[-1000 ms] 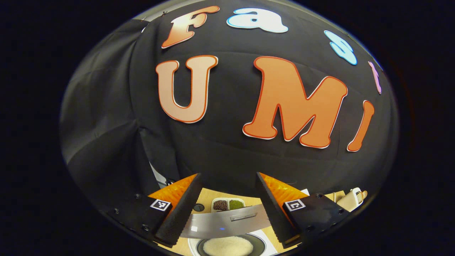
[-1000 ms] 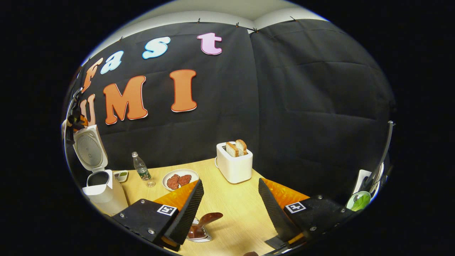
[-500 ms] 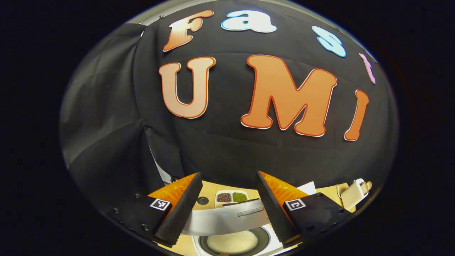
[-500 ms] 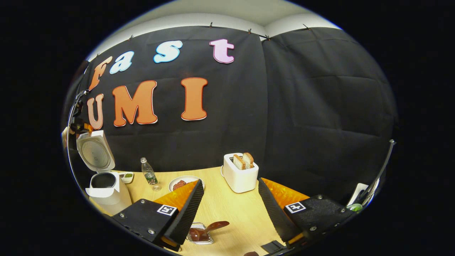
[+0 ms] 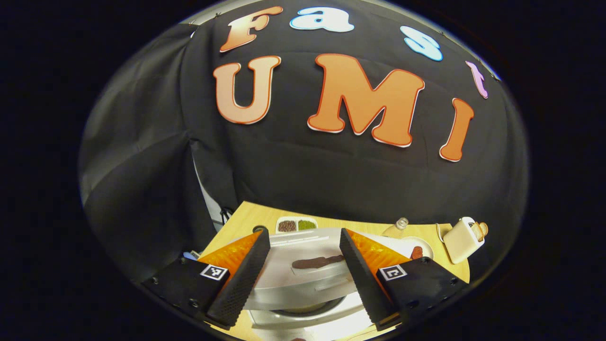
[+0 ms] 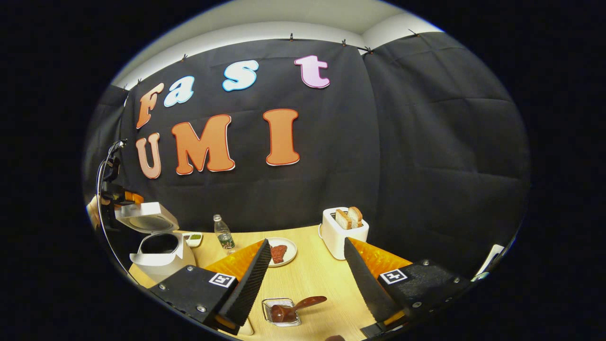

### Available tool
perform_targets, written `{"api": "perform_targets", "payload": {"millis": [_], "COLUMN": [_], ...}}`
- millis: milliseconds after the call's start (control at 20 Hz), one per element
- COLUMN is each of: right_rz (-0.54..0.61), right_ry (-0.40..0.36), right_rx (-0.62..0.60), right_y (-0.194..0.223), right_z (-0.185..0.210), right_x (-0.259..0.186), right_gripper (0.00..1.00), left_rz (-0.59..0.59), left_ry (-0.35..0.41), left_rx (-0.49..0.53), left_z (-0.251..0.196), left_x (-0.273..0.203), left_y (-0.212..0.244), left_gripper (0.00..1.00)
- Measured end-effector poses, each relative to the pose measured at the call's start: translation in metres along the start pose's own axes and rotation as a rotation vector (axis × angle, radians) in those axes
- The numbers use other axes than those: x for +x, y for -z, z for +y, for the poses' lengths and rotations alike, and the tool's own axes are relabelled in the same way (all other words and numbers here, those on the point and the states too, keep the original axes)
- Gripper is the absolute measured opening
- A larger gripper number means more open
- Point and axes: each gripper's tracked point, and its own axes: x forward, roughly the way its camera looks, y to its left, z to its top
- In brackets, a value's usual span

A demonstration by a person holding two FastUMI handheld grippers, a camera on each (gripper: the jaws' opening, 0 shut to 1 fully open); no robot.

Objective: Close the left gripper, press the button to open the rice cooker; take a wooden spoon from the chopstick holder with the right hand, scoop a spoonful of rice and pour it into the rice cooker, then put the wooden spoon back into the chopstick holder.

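The rice cooker (image 6: 161, 258) sits at about nine o'clock from my right gripper (image 6: 307, 242). Its lid (image 5: 303, 279), tilted half down, lies dead ahead at twelve o'clock between my left gripper's (image 5: 304, 234) wide-open, empty jaws, so I judge the left hand the nearer one for it. My right jaws also gape empty; the wooden spoon (image 6: 303, 303) rests in the chopstick holder (image 6: 267, 303) at six o'clock, handle running toward two o'clock.

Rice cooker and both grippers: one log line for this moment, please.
rice cooker lid: half-open | left gripper: open, by lid | right gripper: open, empty | wooden spoon: lying in holder
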Motion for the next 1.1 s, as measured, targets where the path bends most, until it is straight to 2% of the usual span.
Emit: {"api": "perform_targets", "payload": {"millis": [50,100,150,200,350,700,900,1100], "right_rz": [0.013,0.026,0.035,0.044,0.059,0.088,0.112,0.124], "right_ry": [-0.015,-0.027,-0.038,-0.045,-0.043,-0.076,-0.081,-0.075], "right_rx": [0.002,0.005,0.005,0.000,-0.010,-0.034,-0.037,-0.034], "right_y": [0.005,0.009,0.012,0.016,0.023,0.034,0.043,0.048], "right_z": [0.001,0.003,0.002,0.003,-0.001,0.004,0.003,-0.001], "right_x": [0.002,0.004,0.005,0.007,0.014,0.024,0.030,0.032], "right_gripper": [0.95,0.95,1.00,0.95,0.95,0.95,0.95,0.95], "left_rz": [0.007,0.011,0.010,0.003,-0.021,0.028,-0.014,-0.034], "left_ry": [-0.003,-0.004,-0.008,-0.014,-0.052,-0.099,-0.116,-0.110], "left_rx": [-0.003,-0.002,-0.002,0.003,0.016,0.038,0.037,0.080], "left_z": [-0.003,-0.006,-0.007,-0.007,-0.009,-0.007,-0.007,-0.007], "left_x": [-0.003,-0.003,-0.002,-0.001,0.004,0.013,0.012,0.012], "left_y": [0.013,0.027,0.039,0.047,0.069,0.119,0.128,0.129], "left_gripper": [1.00,1.00,1.00,1.00,1.00,1.00,1.00,1.00]}}
